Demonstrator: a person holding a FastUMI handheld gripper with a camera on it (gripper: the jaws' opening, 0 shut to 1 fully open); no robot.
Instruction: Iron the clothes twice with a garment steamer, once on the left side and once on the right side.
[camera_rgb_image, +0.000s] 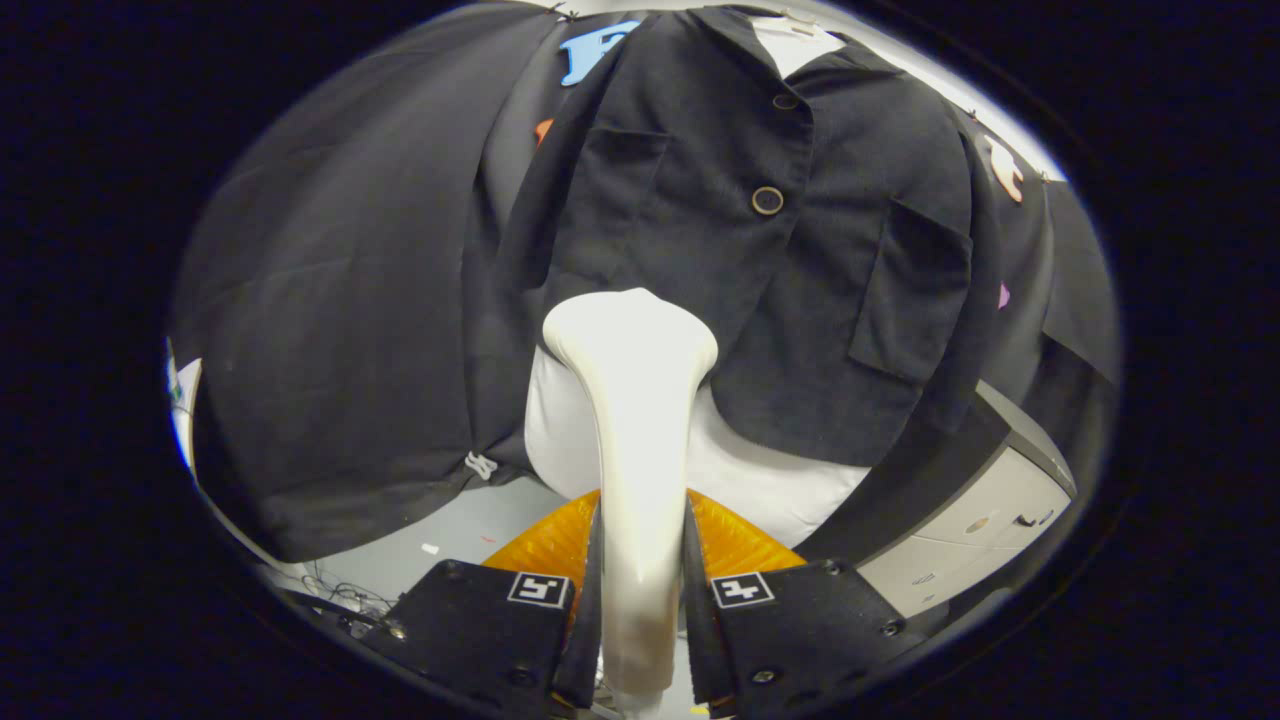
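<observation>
A dark jacket (760, 230) with round buttons and patch pockets hangs over a white garment (760, 480) ahead of me. My gripper (640, 580) is shut on the white garment steamer (635, 400), whose handle runs up between the two fingers. The steamer's wide head sits at the jacket's lower hem, on the left panel just below the left chest pocket (620, 165). I cannot tell whether the head touches the cloth.
An orange ribbed object (740, 540) lies just beyond the fingers, under the steamer. A grey drawer cabinet (990, 520) stands to the right. Pale floor (470, 520) with cables (340, 595) shows at the lower left.
</observation>
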